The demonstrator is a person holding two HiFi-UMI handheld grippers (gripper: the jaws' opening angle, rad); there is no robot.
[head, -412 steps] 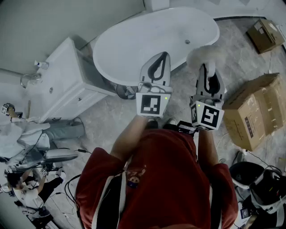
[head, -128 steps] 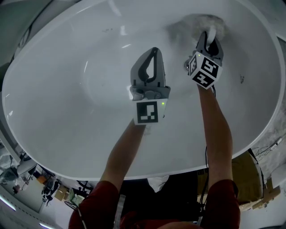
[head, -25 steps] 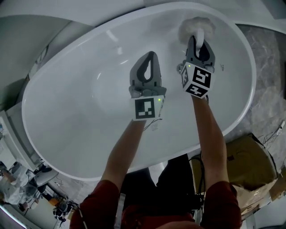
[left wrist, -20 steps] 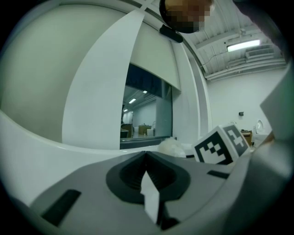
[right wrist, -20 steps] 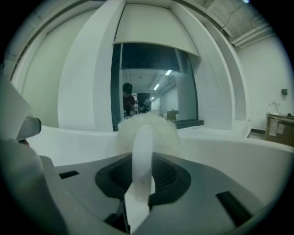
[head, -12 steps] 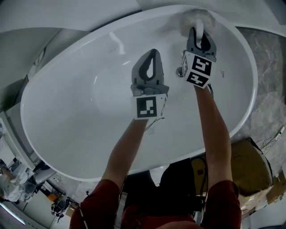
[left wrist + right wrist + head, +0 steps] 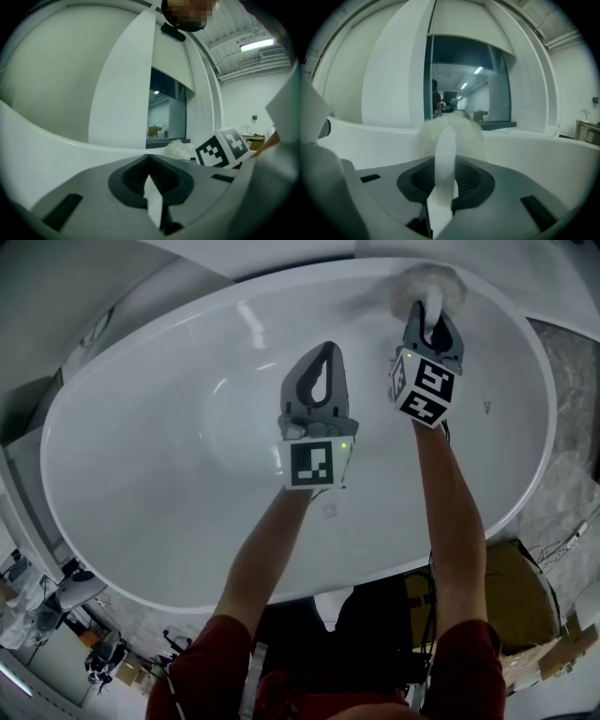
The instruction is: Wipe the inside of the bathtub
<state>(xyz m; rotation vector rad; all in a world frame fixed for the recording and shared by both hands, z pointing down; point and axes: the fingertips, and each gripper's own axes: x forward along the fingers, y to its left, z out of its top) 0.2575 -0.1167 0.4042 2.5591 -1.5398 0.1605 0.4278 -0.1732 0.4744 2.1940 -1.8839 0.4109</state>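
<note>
the right tool (image 7: 431, 315) is clamped on the white handle (image 7: 445, 159) of a fluffy white duster (image 7: 428, 282), whose head sits at the far inner wall of the bathtub (image 7: 141, 484), close under the rim. the left tool (image 7: 319, 362) has its jaws pressed together with nothing between them (its own view shows only a thin pale seam), and it hangs over the middle of the basin, just beside the right one and apart from the duster. both arms (image 7: 272, 549) reach in over the near rim.
</note>
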